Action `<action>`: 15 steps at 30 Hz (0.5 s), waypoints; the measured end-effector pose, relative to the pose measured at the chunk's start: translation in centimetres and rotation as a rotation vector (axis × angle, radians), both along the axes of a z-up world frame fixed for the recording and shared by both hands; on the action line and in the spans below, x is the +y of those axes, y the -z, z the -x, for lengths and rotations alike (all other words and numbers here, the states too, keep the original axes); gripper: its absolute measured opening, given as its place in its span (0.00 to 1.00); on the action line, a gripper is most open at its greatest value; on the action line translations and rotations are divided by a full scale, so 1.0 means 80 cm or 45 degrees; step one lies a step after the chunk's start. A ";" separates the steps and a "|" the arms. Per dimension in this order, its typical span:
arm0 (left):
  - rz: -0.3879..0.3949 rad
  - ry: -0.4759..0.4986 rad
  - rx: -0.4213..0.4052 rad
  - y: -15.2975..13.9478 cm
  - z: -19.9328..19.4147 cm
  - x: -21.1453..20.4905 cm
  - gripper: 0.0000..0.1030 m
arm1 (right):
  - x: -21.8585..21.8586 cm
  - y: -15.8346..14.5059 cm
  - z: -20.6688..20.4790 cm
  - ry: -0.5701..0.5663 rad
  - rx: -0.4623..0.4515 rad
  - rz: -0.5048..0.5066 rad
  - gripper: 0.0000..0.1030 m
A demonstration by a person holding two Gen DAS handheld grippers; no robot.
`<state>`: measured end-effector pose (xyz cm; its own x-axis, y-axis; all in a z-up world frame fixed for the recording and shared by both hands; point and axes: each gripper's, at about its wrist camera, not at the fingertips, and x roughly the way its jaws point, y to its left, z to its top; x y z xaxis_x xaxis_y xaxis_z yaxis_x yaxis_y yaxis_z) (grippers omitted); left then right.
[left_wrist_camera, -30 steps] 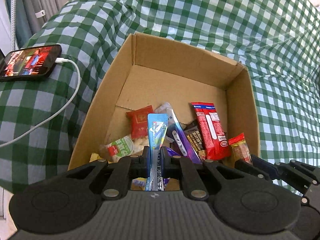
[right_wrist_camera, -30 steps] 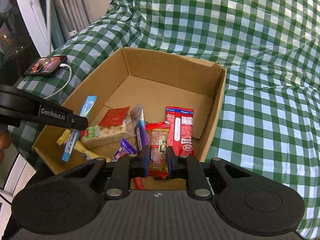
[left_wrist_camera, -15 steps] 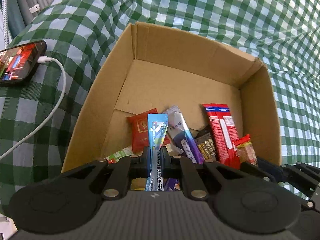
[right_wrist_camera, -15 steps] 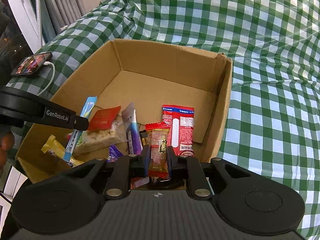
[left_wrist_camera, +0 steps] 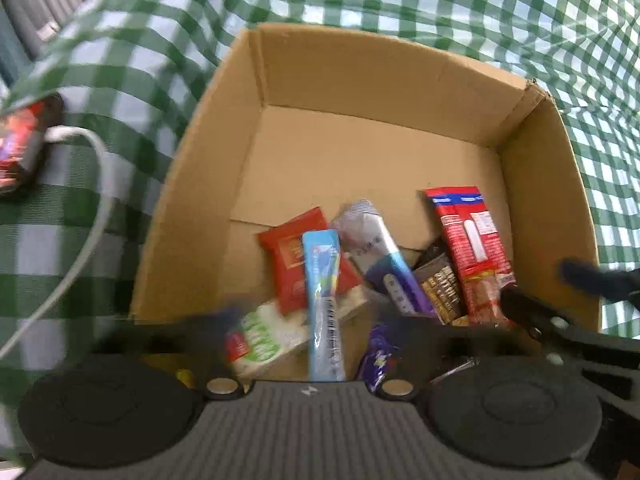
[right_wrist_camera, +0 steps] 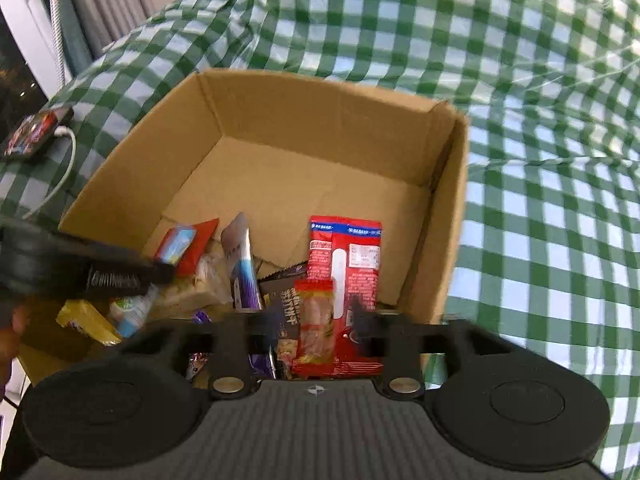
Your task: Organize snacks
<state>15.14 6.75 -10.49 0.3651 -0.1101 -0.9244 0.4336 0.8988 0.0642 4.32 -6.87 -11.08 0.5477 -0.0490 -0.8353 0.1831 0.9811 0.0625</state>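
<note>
From my left wrist view, the left gripper is opening, its blurred jaws spread clear of the blue stick packet, which lies lengthwise, near to far, in the cardboard box. From my right wrist view, the right gripper is opening around the small red snack packet, also lengthwise; only here my hand shows.

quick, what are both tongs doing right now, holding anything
Left tongs: opening, blue stick loose between them over the box.
Right tongs: opening, red snack still between them, not pressed.
</note>
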 end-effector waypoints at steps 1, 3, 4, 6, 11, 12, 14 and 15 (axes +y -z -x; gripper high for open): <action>0.017 -0.006 -0.069 -0.011 0.011 0.008 1.00 | 0.002 -0.007 0.007 0.010 -0.022 0.018 0.73; 0.010 0.007 -0.138 -0.025 0.030 0.019 1.00 | 0.008 -0.022 0.027 0.006 -0.060 0.044 0.80; 0.004 0.003 -0.148 -0.030 0.039 0.026 1.00 | 0.010 -0.029 0.038 0.000 -0.072 0.041 0.85; 0.018 -0.022 -0.143 -0.038 0.057 0.038 1.00 | 0.016 -0.039 0.062 0.009 -0.085 0.022 0.92; 0.081 -0.088 -0.117 -0.063 0.106 0.066 1.00 | 0.036 -0.059 0.112 0.037 -0.118 -0.024 0.95; 0.091 -0.089 -0.132 -0.071 0.117 0.070 1.00 | 0.041 -0.064 0.118 0.046 -0.134 -0.017 0.95; 0.100 -0.072 -0.174 -0.087 0.136 0.072 1.00 | 0.046 -0.081 0.133 0.067 -0.180 -0.005 0.95; 0.103 -0.064 -0.198 -0.095 0.145 0.074 1.00 | 0.049 -0.091 0.140 0.076 -0.212 0.003 0.96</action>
